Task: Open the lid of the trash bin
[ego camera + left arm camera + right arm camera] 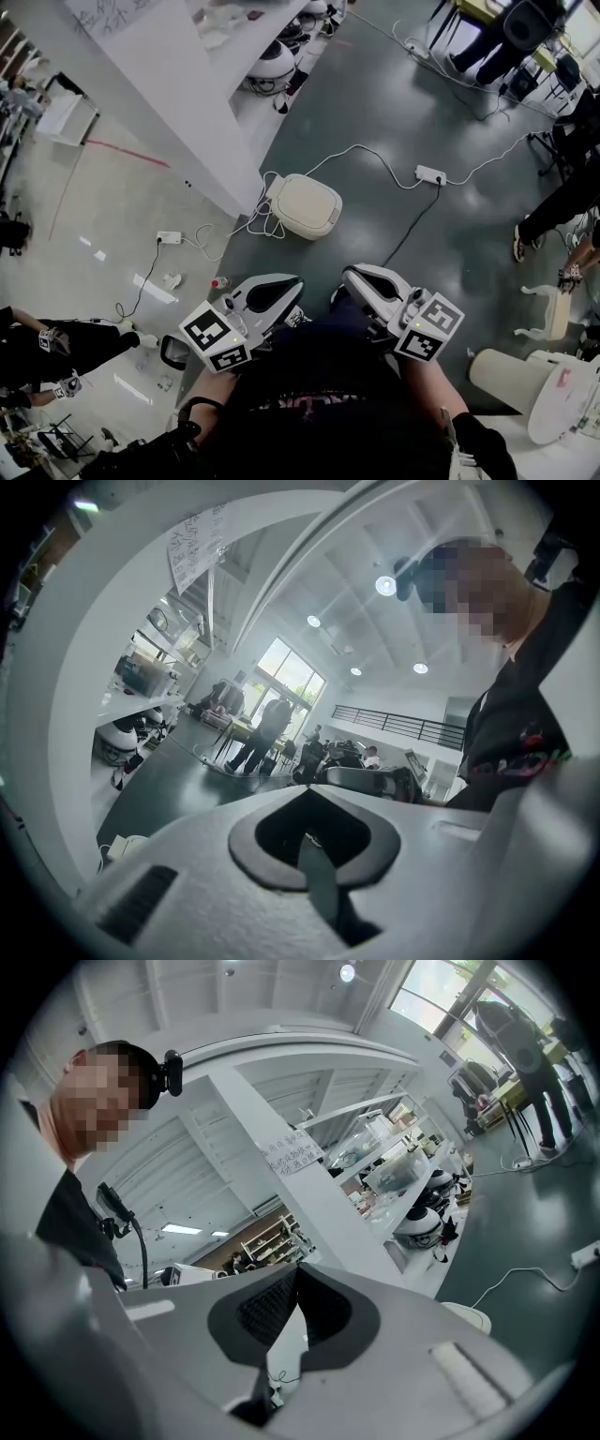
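The trash bin [305,206] is cream-white with its flat lid down. It stands on the dark floor beside the corner of a white partition, ahead of me. Part of its rim also shows in the right gripper view as the bin [466,1315] low at the right. My left gripper [292,285] and right gripper [349,277] are held level side by side close to my body, well short of the bin. Both have their jaws together with nothing between them; the left gripper [314,829] and the right gripper [295,1290] show this in their own views.
A white partition with shelves [169,84] runs along the left. Cables and a power strip [430,174] lie on the floor around the bin, and another strip [169,238] lies left. A small bottle [220,281] is near my left gripper. A white cylinder [506,375] stands lower right; people stand at the right.
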The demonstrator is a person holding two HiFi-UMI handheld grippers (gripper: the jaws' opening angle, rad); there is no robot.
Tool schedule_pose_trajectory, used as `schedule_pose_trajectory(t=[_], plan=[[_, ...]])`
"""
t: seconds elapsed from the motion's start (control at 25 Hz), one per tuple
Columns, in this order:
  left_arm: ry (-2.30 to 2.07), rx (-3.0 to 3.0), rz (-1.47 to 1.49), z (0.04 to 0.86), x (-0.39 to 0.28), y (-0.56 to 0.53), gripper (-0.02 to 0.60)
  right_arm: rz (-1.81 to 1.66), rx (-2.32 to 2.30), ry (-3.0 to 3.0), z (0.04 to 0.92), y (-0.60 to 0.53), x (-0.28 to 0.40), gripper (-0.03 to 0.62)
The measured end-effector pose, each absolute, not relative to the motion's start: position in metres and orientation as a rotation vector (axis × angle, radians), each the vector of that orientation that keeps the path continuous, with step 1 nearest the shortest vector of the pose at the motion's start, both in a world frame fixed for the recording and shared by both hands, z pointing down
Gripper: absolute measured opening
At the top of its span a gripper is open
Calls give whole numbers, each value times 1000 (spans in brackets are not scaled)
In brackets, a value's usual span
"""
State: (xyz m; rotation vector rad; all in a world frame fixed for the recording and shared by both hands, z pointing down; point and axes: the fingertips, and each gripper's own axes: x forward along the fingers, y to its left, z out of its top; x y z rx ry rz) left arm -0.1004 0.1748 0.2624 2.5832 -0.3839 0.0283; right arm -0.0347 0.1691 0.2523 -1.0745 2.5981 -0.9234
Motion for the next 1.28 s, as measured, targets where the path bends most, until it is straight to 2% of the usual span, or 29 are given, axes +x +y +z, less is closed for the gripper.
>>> schedule_pose_trajectory(t=[0.36, 0.8, 1.04, 1.28], plan=[[-396, 2559, 24, 272, -118, 181, 3, -941, -1113, 2591, 263, 169, -46, 8], [-522, 2503, 15, 283, -120, 167, 3, -1021, -1220, 2574, 298, 130, 1, 8], [-582, 2473, 12, 292, -96, 139, 3, -1078, -1201, 2623, 325, 87, 26, 8], [-581, 2500, 141, 305, -54, 110, 3, -1158, -1226, 2686, 387, 46, 59, 8]])
